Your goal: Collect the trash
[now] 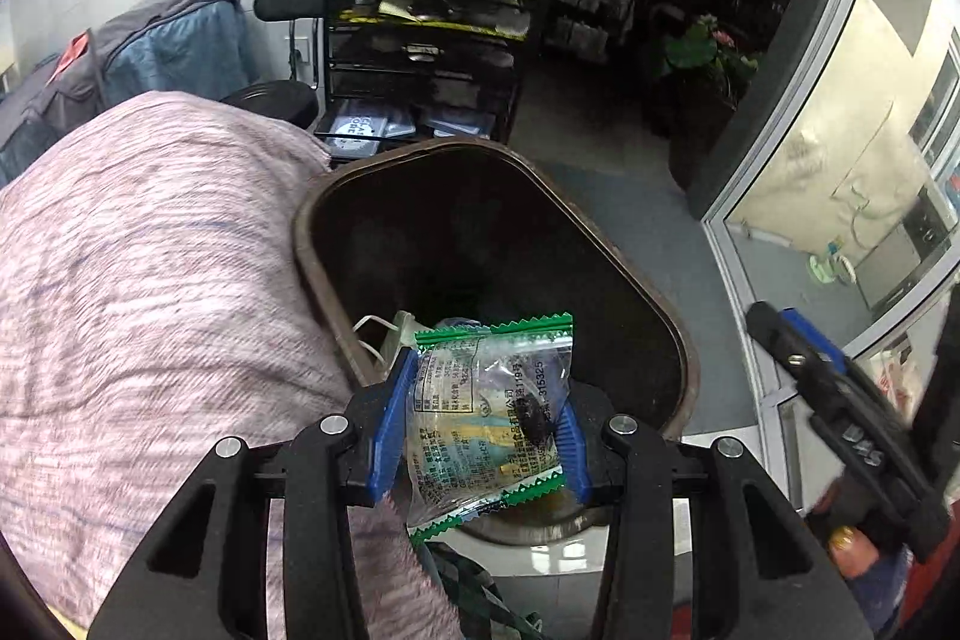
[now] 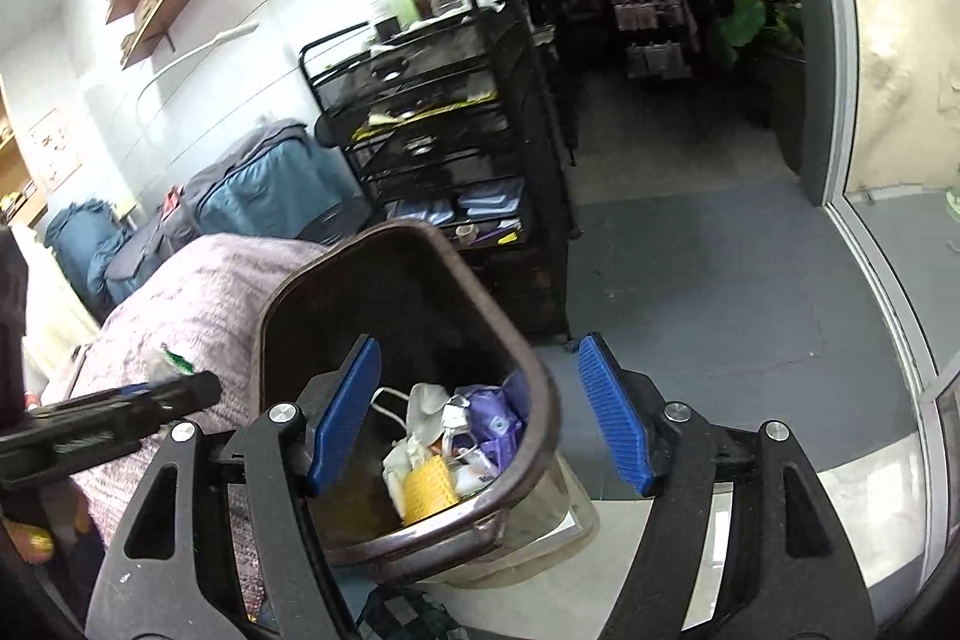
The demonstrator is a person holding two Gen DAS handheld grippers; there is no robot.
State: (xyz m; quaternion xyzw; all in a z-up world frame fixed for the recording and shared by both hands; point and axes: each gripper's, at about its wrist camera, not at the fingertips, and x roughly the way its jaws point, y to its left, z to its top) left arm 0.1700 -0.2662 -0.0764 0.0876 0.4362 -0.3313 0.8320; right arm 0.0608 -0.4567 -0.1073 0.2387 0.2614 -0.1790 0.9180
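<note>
One snack wrapper (image 1: 489, 421) clamped upright in left gripper (image 1: 477, 427) over bin (image 1: 636, 280), right gripper (image 2: 477, 415) apart.

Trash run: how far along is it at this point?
Done: the brown bin already holds wrappers and a yellow item. In hand: the left gripper clamps a green-edged snack wrapper over the bin's mouth. The right gripper is open, holding nothing. Left: dropping that wrapper in.

The bin (image 2: 420, 316) stands right of the blanket (image 2: 198, 298) — drawer cart (image 2: 444, 148) behind, trash (image 2: 450, 436) inside.
</note>
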